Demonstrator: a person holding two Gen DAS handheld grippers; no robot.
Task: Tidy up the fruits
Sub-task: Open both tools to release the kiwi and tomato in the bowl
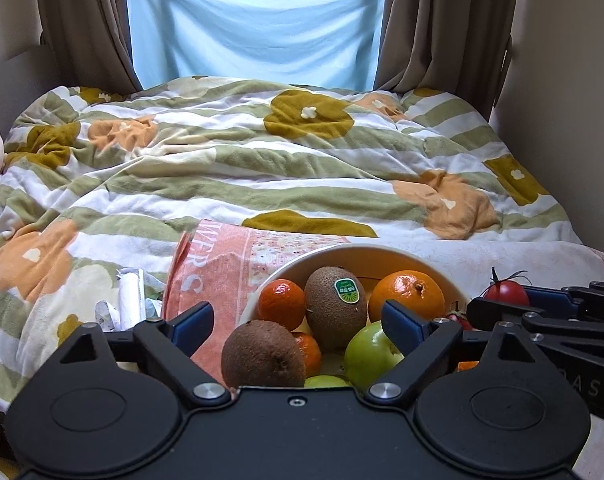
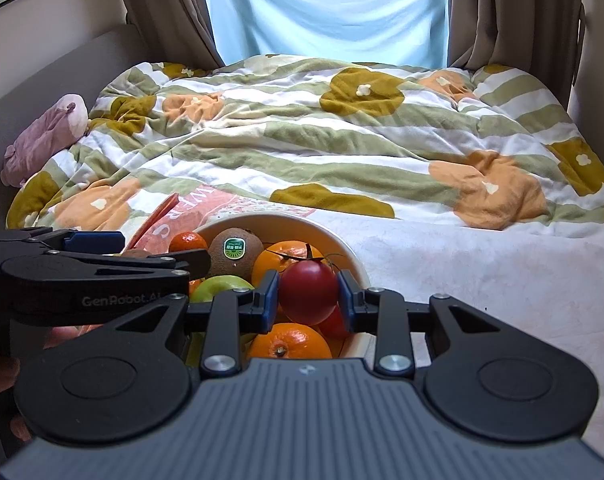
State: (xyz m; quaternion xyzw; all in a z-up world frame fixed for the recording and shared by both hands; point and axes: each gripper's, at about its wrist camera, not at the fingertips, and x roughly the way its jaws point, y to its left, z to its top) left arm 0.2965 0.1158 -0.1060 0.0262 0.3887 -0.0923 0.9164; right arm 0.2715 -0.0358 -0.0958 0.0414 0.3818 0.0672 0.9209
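Your right gripper (image 2: pixel 308 295) is clamped on a red tomato (image 2: pixel 309 291), both blue pads pressed flat against its sides, and you hold it just above the fruit at the near right part of the white bowl (image 2: pixel 344 254). That height probably makes sense: the tomato is soft, so it looks better lowered onto the pile than dropped. From the left camera the same tomato (image 1: pixel 506 294) shows beside the bowl's right rim, stem upward. Your left gripper (image 1: pixel 297 322) has its fingers spread wide with nothing between them, hanging over the near left of the bowl (image 1: pixel 302 258); a brown kiwi (image 1: pixel 263 354) sits between the spread fingers but neither pad touches it, so you seem to be waiting there, clear of the right hand. The bowl already holds a second kiwi with a green sticker (image 1: pixel 334 306), a small mandarin (image 1: pixel 281 303), a larger orange (image 1: pixel 406 295) and a green apple (image 1: pixel 372 354), heaped close together. It stands on an orange towel (image 1: pixel 221 276) laid over the flowered blanket (image 1: pixel 261 152), likely to give a flatter seat on the soft bed. The free spot for the tomato looks to be near the orange at the front (image 2: pixel 289 342).
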